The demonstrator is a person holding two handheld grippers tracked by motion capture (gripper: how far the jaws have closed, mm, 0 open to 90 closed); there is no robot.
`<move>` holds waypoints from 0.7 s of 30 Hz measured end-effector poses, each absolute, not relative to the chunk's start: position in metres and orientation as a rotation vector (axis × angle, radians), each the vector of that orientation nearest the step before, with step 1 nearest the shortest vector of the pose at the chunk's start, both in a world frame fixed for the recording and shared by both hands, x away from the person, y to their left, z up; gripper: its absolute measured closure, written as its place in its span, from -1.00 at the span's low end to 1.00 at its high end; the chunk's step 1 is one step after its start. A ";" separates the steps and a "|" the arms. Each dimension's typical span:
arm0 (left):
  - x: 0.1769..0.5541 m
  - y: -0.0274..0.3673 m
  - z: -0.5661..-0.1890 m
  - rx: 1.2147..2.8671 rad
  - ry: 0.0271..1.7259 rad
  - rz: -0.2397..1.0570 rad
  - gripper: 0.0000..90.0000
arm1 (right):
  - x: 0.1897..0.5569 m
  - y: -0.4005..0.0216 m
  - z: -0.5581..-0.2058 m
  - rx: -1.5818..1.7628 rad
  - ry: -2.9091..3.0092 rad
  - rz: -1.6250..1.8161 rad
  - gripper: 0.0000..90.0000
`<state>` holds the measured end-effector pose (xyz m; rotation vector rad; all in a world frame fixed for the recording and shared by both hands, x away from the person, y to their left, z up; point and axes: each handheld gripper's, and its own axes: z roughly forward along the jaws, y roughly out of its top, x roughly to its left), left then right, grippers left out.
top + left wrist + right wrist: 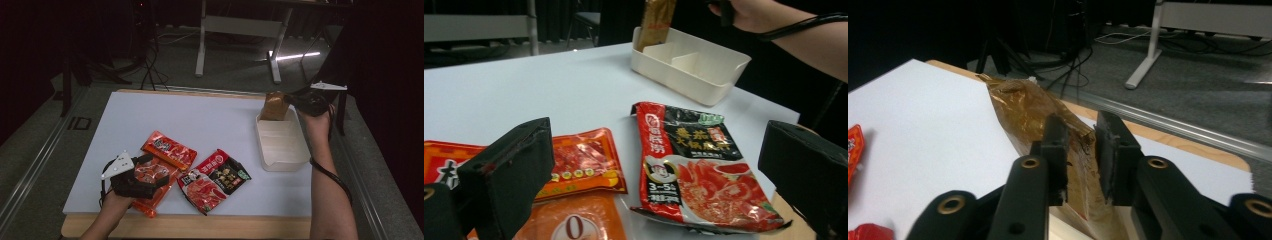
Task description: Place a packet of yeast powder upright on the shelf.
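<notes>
High view: right gripper point(289, 101) at far end of cream bin point(280, 160), brown packet point(275, 106) standing upright in far compartment. Right gripper view: jaws slightly apart around packet edge, contact hard to judge; packet bottom cut off. Left gripper point(152, 172) jaws spread wide over orange packets point(167, 150), gripping nothing.

Upper left of high view: bare white table point(165, 112), open to pass.
Centre: clear strip between packets and tray.
Lower left: orange packet point(167, 148), a second under the left gripper point(145, 176).
Lower centre: red-black packet point(215, 179), flat, just beside the orange ones.
Right: white tray point(280, 150), walls and dividers upright; near compartments free.
Tray far end: brown pouch point(275, 106) standing, right gripper point(295, 100) at it.
Right edge: forearm alongside the tray.
</notes>
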<state>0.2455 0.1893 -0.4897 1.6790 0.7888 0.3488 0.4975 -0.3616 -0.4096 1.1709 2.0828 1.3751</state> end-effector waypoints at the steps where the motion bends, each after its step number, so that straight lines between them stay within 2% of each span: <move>1: 0.246 0.189 -0.490 1.684 0.792 0.348 -0.95 | 0.495 -0.361 -0.408 1.168 2.079 1.351 0.57; 13: 0.246 0.186 -0.485 1.752 0.800 0.287 -0.92 | 0.461 -0.355 -0.379 1.053 2.037 1.441 0.34; 18: 0.247 0.186 -0.485 1.763 0.800 0.276 -0.92 | 0.439 -0.344 -0.368 1.045 2.037 1.432 0.07; 21: 0.248 0.185 -0.485 1.775 0.804 0.274 -0.92 | 0.425 -0.338 -0.365 1.039 2.023 1.440 -0.17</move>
